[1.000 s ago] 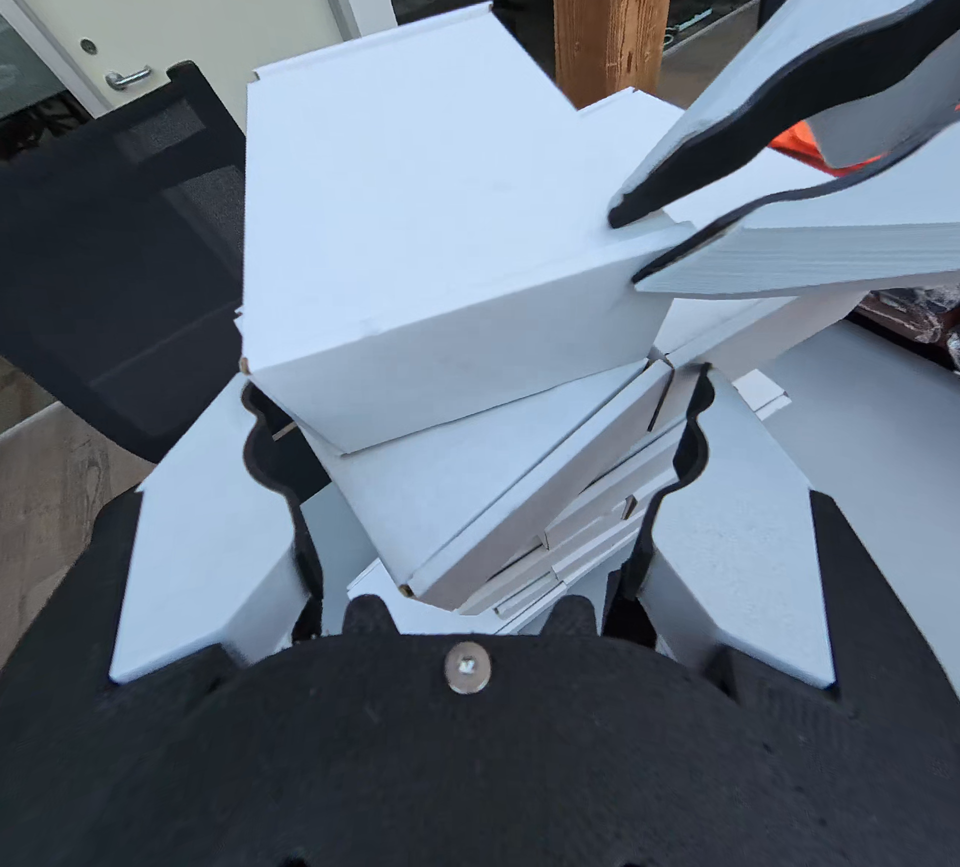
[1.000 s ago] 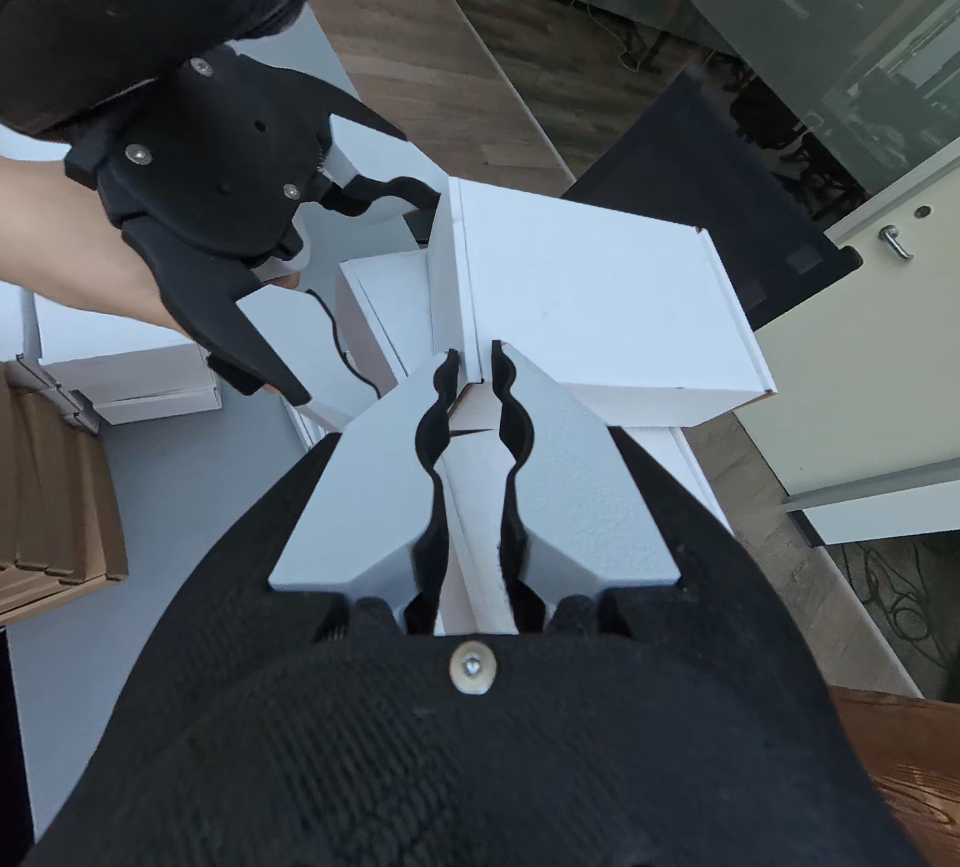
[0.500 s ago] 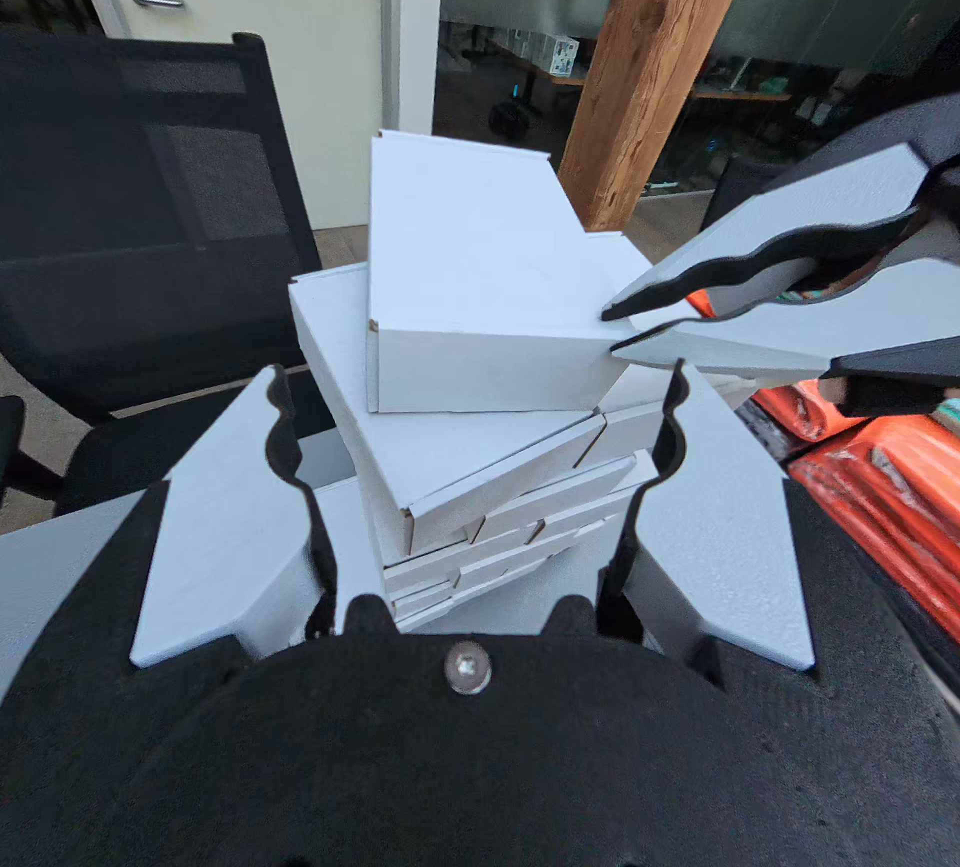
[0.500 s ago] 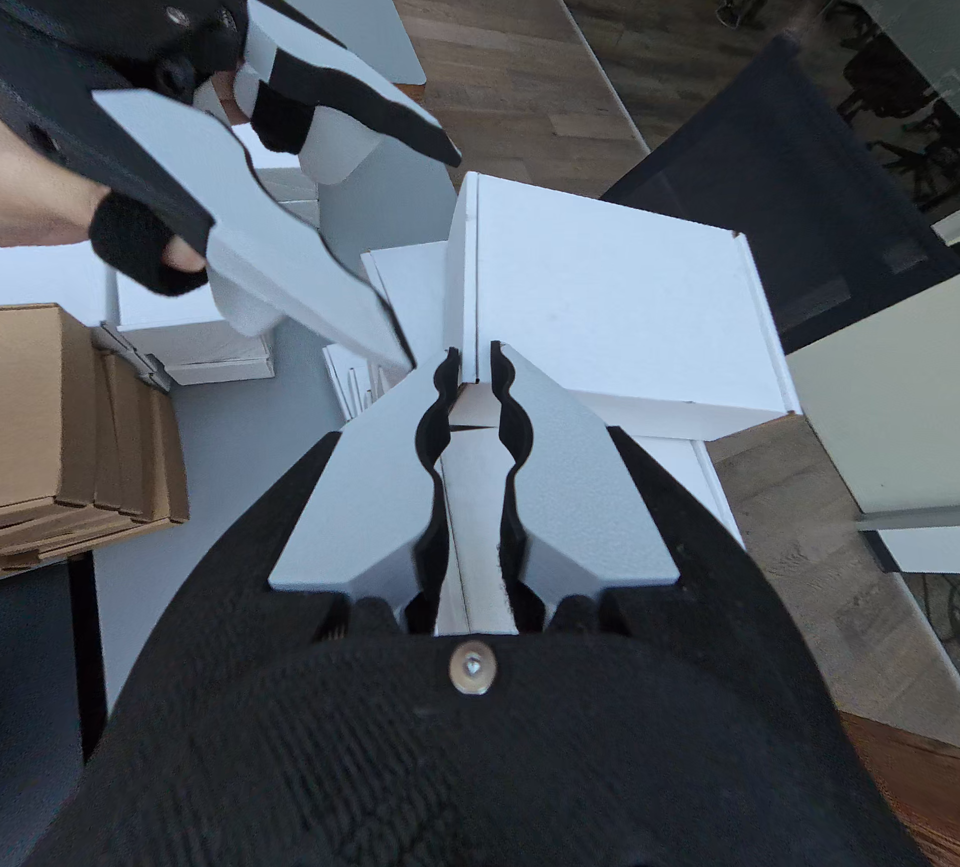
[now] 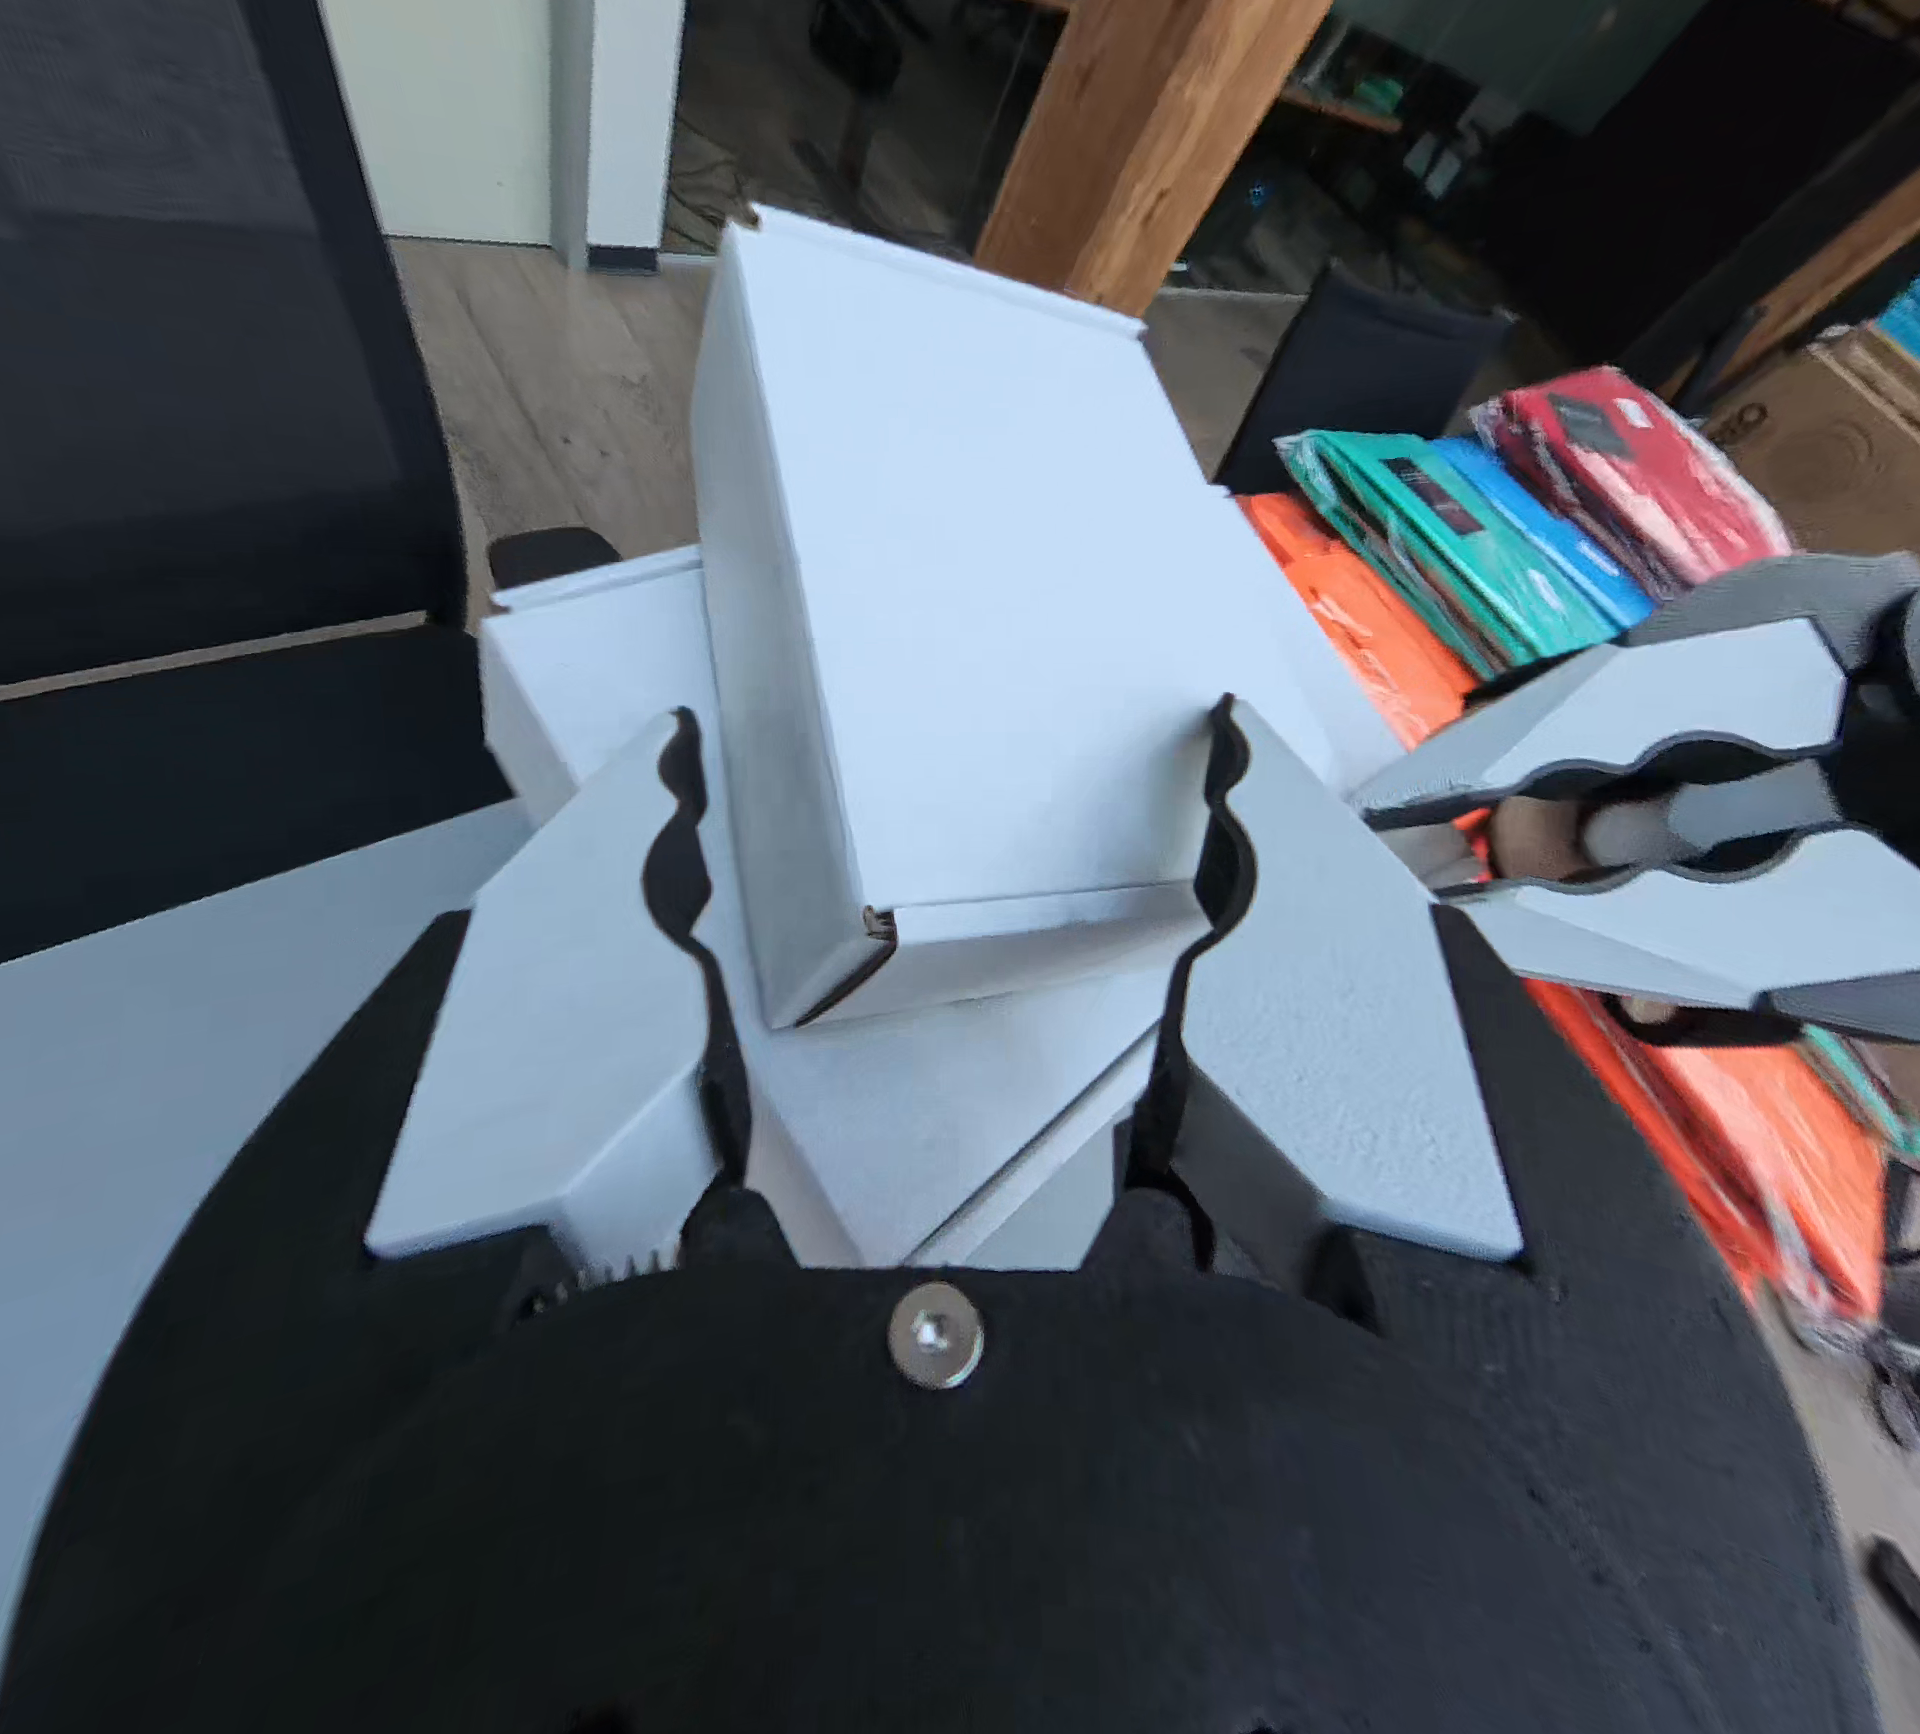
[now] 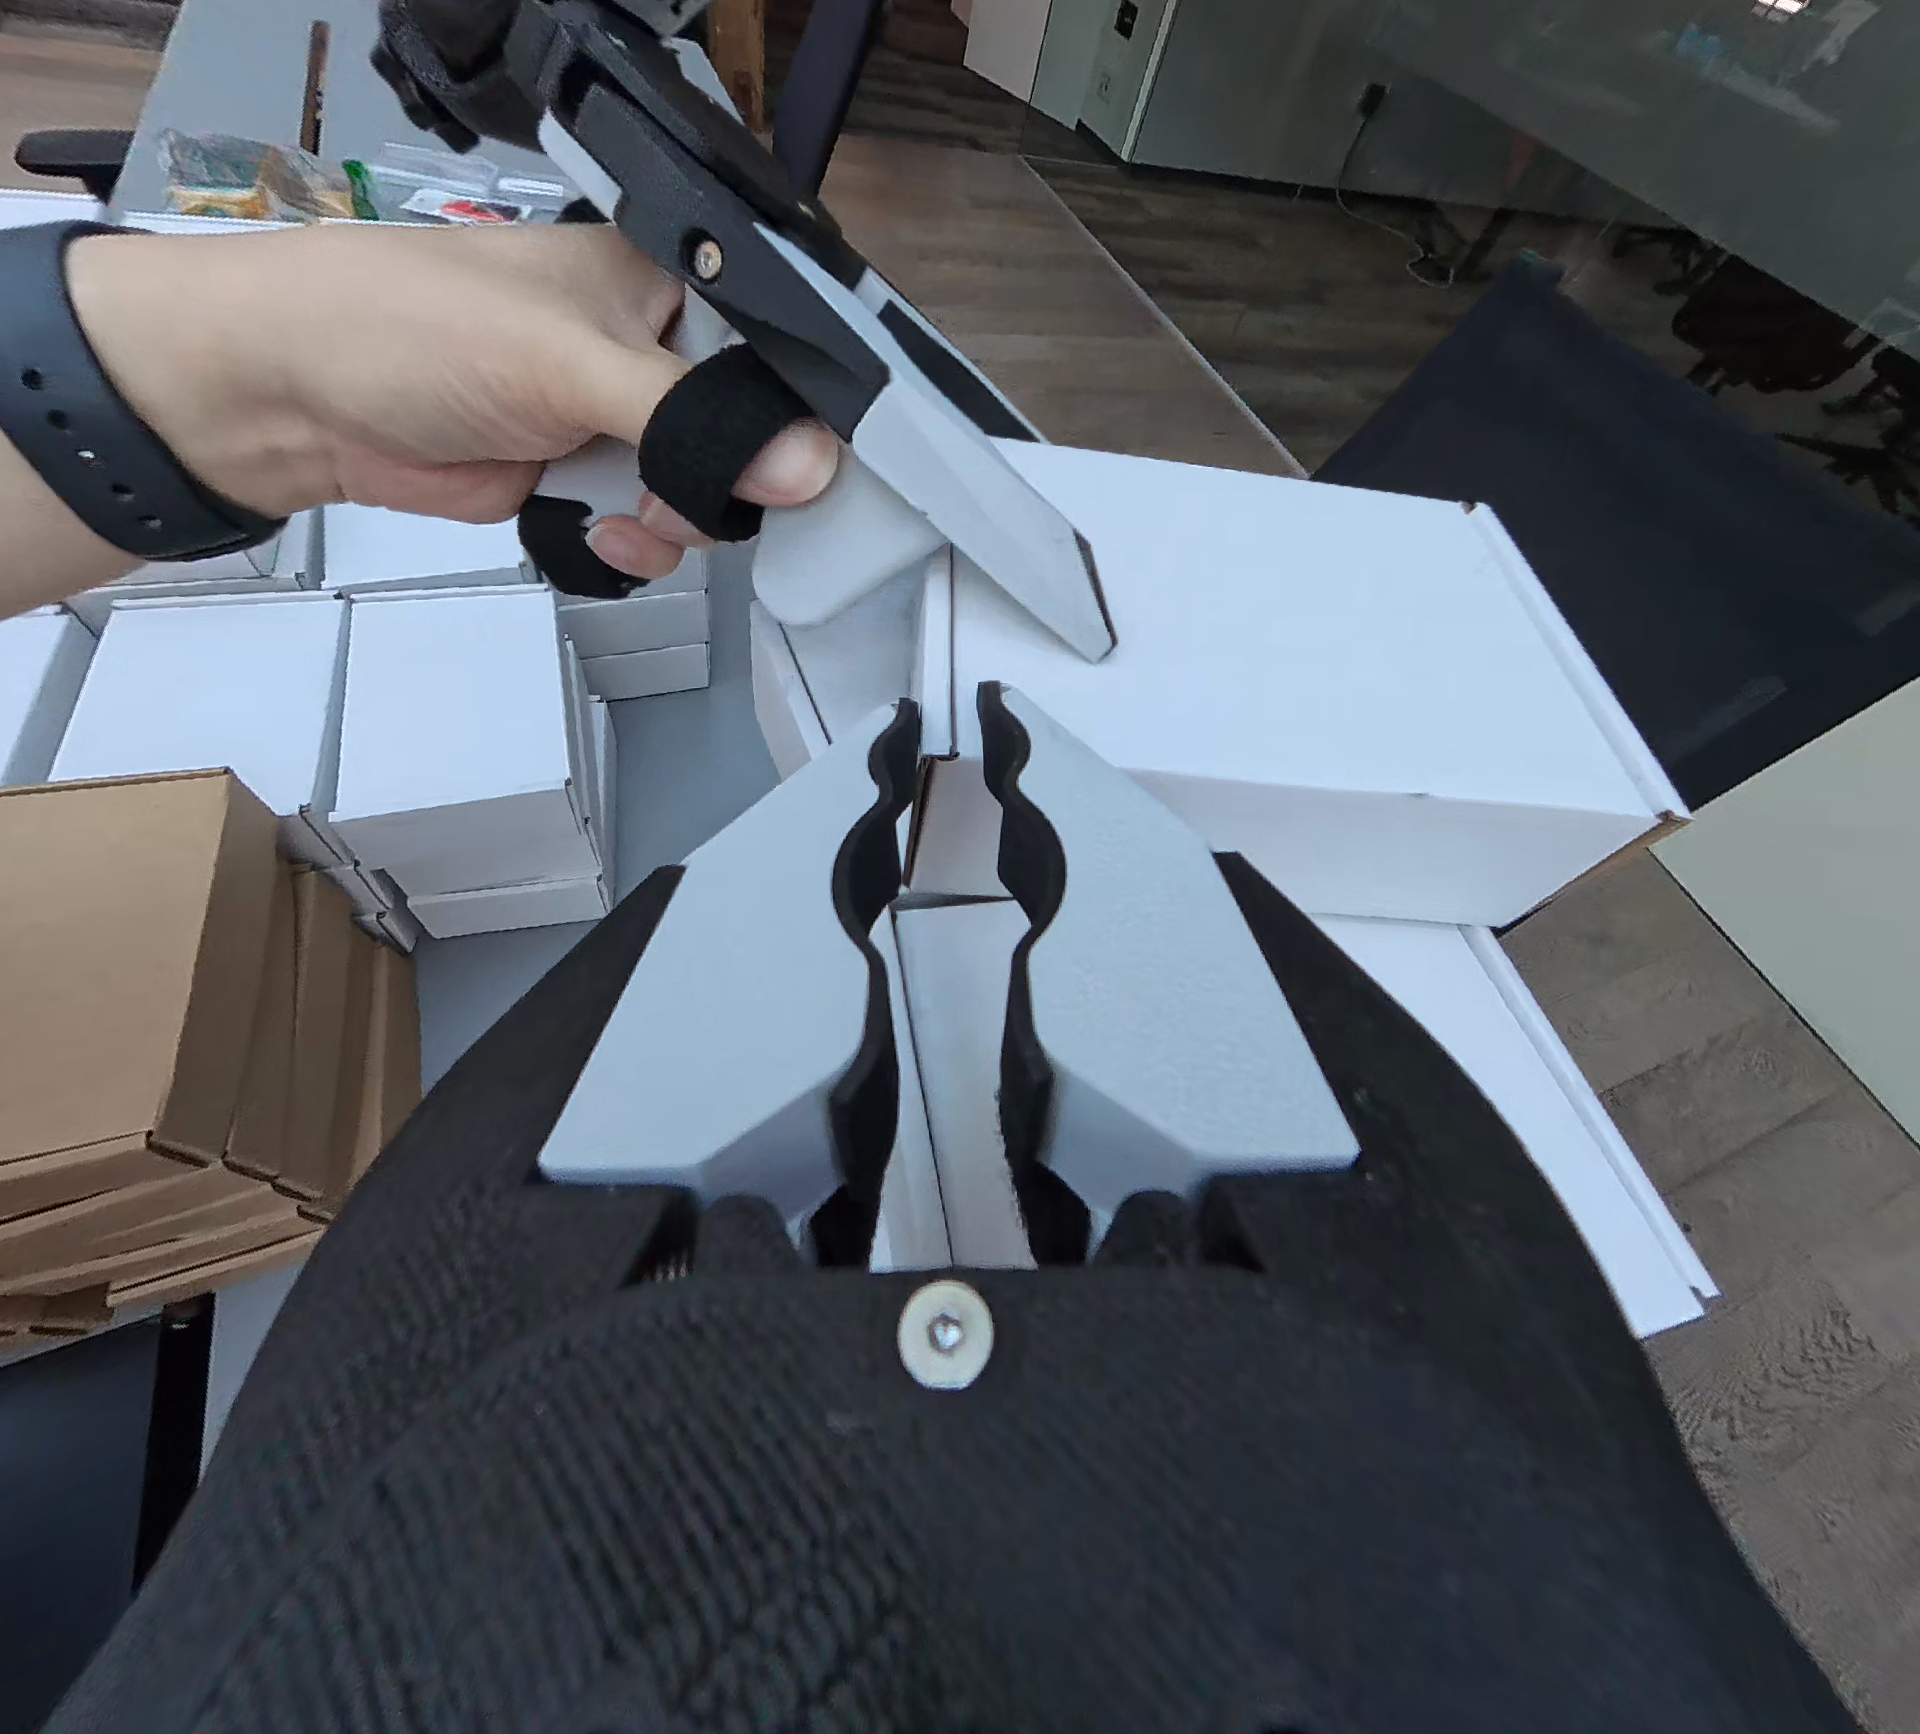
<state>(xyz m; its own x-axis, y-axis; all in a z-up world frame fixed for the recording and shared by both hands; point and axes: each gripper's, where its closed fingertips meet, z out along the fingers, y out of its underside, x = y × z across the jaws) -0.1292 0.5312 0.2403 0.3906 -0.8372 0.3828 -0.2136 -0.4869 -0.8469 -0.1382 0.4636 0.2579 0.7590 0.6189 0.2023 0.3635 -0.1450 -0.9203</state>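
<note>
1. I am seeing the grey surface (image 6: 665, 780) carrying a stack of flat white boxes (image 5: 935, 1092).
2. The assembled white box (image 5: 987, 604) is resting on that stack; it is probably light, stiff and crushable, so gripping it across its side walls looks safest. Its contents are hidden.
3. My left hand-held gripper (image 5: 951, 728) is straddling it, spread.
4. My right hand-held gripper (image 6: 948, 718) is nearly closed at its corner; whether it is pinching the box is unclear.

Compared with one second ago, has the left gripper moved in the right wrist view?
Yes. The left gripper has moved to the right: it was beside the left edge of the top white box, and now its fingertip is over the box's top face.
</note>
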